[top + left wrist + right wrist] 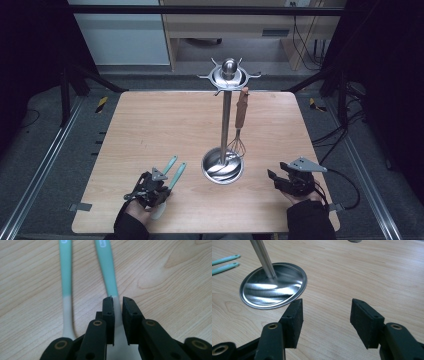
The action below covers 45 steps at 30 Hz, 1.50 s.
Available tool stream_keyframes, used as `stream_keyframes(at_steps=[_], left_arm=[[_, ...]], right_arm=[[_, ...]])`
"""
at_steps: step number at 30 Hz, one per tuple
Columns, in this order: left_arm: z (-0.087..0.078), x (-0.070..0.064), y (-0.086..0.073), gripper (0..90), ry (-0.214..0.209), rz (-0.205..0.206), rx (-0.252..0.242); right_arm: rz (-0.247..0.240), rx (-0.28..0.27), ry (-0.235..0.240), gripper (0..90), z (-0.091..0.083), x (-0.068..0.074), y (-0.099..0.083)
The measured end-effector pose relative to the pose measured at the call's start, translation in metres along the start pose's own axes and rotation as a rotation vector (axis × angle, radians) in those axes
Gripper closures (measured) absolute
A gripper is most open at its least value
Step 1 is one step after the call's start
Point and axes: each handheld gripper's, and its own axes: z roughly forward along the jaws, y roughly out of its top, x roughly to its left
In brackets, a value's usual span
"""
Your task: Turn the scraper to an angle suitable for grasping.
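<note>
Two utensils with mint-green handles and white lower parts lie side by side on the wooden table point(150, 125), one on the left point(65, 270) and one on the right point(107, 267). My left gripper point(118, 300) is shut on the white part of the right one point(178, 175), low at the table. The left one point(170, 164) lies free beside it. My right gripper point(326, 305) hovers open and empty near the front right point(276, 169), pointing at the steel stand's round base point(274, 287).
The steel stand point(226, 120) rises at the table's centre, with hooks around its top. A wood-handled whisk point(241, 112) hangs from one hook on its right side. Bare wood lies behind and on both sides of the stand.
</note>
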Motion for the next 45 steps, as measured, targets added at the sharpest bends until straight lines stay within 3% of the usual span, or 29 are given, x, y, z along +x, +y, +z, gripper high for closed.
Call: stream_keyframes(at_steps=[5, 12, 24, 29, 33, 39, 45], left_arm=[[-0.002, 0.002, -0.002, 79.6, 0.002, 0.013, 0.006], [0.001, 0.000, 0.000, 73.4, 0.006, -0.023, 0.004], [0.002, -0.005, -0.001, 79.4, 0.056, -0.051, 0.000], [0.002, -0.007, -0.003, 80.1, 0.072, -0.039, -0.013], [0.002, -0.006, -0.003, 80.8, 0.055, -0.044, -0.023], [0.002, -0.005, -0.002, 81.0, 0.056, -0.020, -0.029], [-0.008, -0.002, -0.001, 81.2, 0.042, -0.021, -0.086]], right_arm=[[-0.004, 0.000, -0.003, 43.8, 0.000, 0.000, 0.000], [-0.001, 0.000, 0.000, 43.8, 0.001, 0.000, 0.000], [-0.004, 0.003, -0.001, 43.6, 0.001, 0.000, 0.000], [-0.002, 0.005, -0.002, 43.4, 0.001, 0.000, 0.000], [-0.001, 0.006, -0.002, 43.3, 0.001, 0.000, 0.000], [-0.004, 0.006, -0.001, 43.2, 0.001, -0.001, 0.000], [-0.001, 0.008, 0.000, 43.2, 0.001, 0.000, 0.000]])
